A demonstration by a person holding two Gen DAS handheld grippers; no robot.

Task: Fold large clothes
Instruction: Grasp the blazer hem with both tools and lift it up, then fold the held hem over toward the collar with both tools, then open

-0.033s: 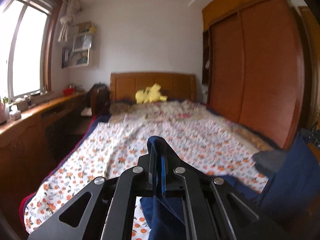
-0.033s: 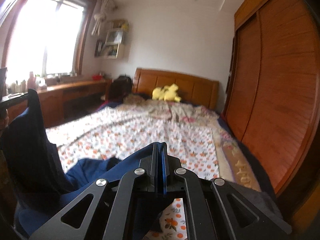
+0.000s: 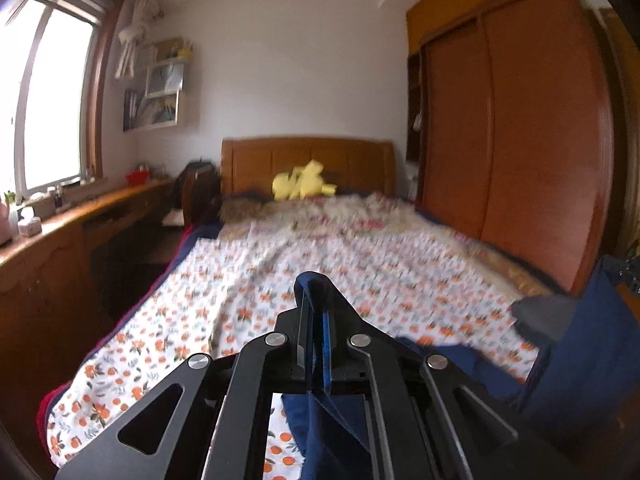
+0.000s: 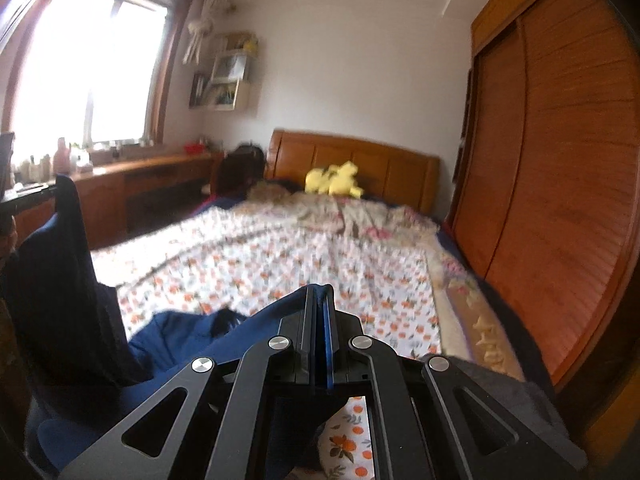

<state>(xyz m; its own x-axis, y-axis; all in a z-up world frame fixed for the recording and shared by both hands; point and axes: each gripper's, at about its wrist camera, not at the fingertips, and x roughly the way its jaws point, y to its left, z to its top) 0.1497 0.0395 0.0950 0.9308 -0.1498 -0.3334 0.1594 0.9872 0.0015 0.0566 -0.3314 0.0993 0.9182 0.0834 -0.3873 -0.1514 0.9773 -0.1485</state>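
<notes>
above the bed [image 3: 360, 264] both grippers, left [image 3: 316, 292] and right [image 4: 318, 292], pinch navy garment [image 4: 192, 332]; thin bite, a tug could slip it.

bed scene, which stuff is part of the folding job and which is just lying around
In the job:
- navy garment
- left gripper
- right gripper
- floral bedspread

Lying about:
- yellow plush toy
- grey cloth
- wardrobe
- red bowl
</notes>
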